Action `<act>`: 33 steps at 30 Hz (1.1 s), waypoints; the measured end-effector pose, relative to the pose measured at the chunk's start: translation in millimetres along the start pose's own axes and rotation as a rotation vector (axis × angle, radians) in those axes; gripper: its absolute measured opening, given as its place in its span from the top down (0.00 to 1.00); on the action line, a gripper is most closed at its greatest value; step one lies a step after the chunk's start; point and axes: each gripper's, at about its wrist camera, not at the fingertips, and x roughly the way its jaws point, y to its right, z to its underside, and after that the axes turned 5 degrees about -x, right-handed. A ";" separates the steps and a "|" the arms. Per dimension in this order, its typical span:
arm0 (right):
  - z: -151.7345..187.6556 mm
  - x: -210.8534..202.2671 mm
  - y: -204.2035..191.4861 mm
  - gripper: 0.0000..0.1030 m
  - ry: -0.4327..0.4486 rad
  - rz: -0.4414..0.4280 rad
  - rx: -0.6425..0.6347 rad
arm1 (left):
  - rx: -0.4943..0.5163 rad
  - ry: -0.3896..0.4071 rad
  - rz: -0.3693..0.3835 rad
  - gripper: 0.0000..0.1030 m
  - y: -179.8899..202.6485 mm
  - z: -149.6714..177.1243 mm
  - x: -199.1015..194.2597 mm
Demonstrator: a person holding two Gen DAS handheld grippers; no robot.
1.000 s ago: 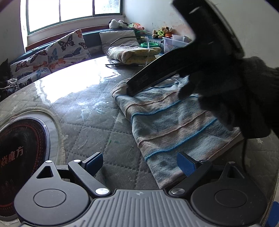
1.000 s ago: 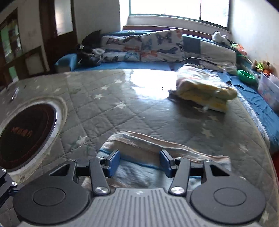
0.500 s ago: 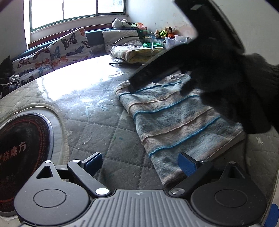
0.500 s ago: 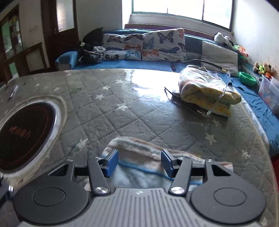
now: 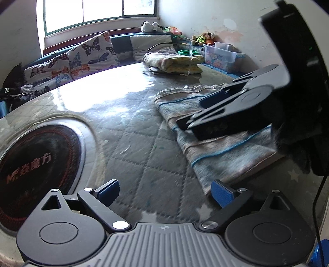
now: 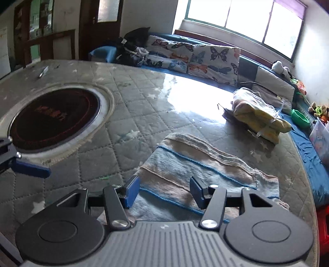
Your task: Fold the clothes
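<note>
Hovering low over the quilted table (image 5: 144, 156), the left gripper (image 5: 164, 191) is holding its blue-padded fingers spread wide, with nothing between them. Just past its right finger (image 5: 223, 194), at about two o'clock in the left wrist view, the folded striped towel (image 5: 216, 143) is lying flat on the table, its near corner close to that pad, though contact cannot be told. Over the towel's middle the right gripper (image 6: 163, 191) is hanging, its fingers parted too and gripping nothing; whether its pads are touching the cloth is unclear. In the left wrist view the right gripper (image 5: 207, 106) is showing as a dark shape reaching in from three o'clock above the towel. At nine o'clock the round black cooktop (image 5: 37, 164) is sitting set into the table. Farther off, at about one o'clock, a folded yellow blanket (image 5: 172, 62) is resting near the table's far edge. Beyond it butterfly-print cushions (image 5: 82, 57) are lining a bench beneath the window (image 5: 98, 12), and stuffed toys (image 5: 203, 39) are sitting by the wall.
</note>
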 end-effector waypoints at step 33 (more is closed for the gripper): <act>93.5 -91.8 -34.3 0.21 0.052 0.075 0.233 | -0.017 0.018 -0.040 0.00 -1.6 6.9 -25.7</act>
